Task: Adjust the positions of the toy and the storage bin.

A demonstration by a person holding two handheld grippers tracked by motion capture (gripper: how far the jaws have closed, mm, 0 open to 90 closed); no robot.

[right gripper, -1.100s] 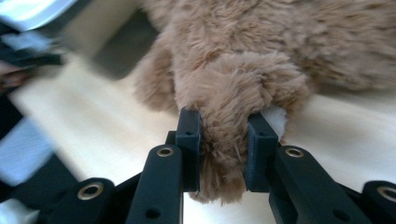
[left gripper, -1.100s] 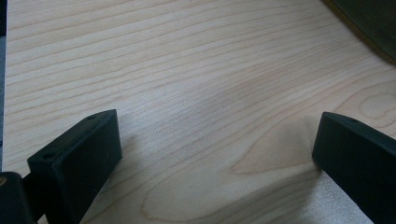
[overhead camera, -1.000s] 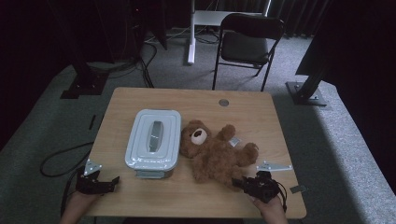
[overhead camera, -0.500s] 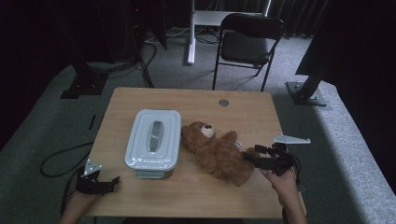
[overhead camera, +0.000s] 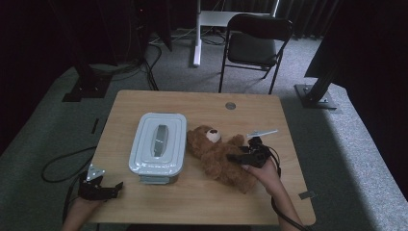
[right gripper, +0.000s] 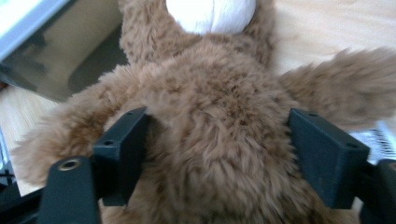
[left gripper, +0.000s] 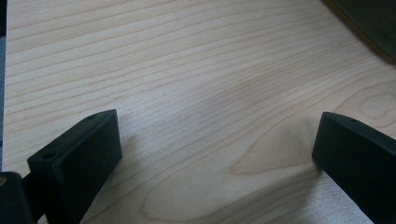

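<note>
At the lower left of the high view, the left gripper sits at the desk's near corner, a black body with a small grey three-cornered plate on top and a cable looping down over the grey carpet. In the left gripper view its jaws stand wide apart and released, two blocky matte-black pads over bare desk, a pale wood-grain laminate with long wavy lines.

Right of it, left of centre in the high view, lies a rectangular container with rounded corners, smooth pale blue-grey plastic, its stepped lid on and a long recessed handle down the middle. In the upper left of the right gripper view its lower wall looks dark and see-through.

Just beside the container, at the middle of the high view, the teddy bear lies on its back on the desk, shaggy brown plush with a cream muzzle, head toward the container's far end and legs toward the lower right.

The right gripper lies over the bear's belly. In the right gripper view its jaws have just been opening and now straddle the furry torso, one black pad at each flank; the fur brushes them, but they spread wide and do not squeeze.

Right of the bear, a thin pale strip lies flat on the desk.
</note>
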